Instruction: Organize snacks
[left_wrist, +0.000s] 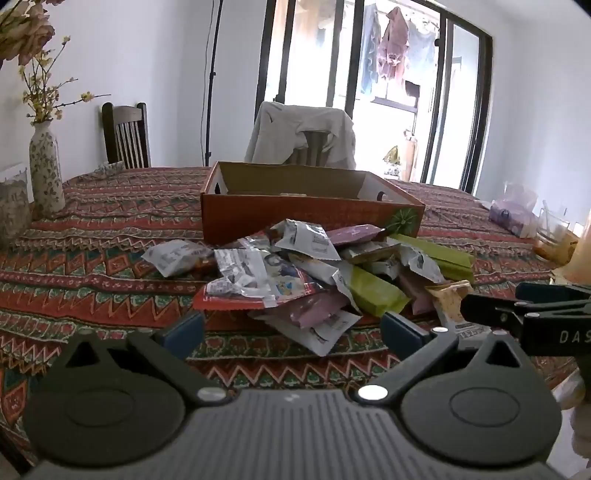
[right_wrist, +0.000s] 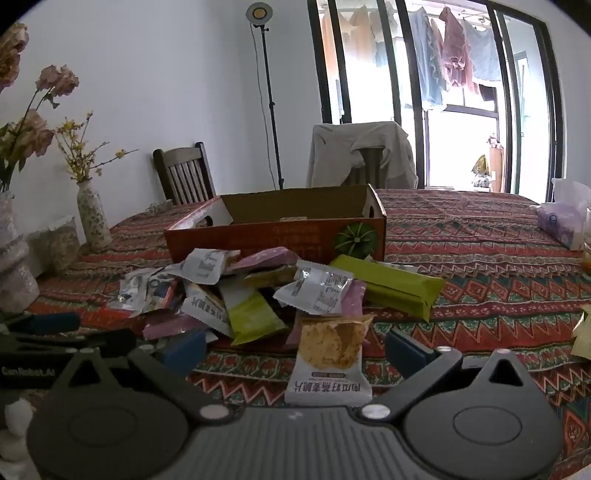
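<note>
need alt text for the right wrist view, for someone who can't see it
An open right hand-held gripper frames a white snack packet at the near edge of a snack pile on a patterned tablecloth. Behind the pile sits an orange cardboard box, then two chairs and a bright balcony door.

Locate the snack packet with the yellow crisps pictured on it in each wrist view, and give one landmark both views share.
Left wrist view: the crisp packet lies at the right edge of the snack pile, just ahead of the right gripper.
Right wrist view: the same packet lies centre foreground, between the open fingers.
Shared landmark: the orange cardboard box behind the pile, with a green pumpkin on its front right corner.
</note>
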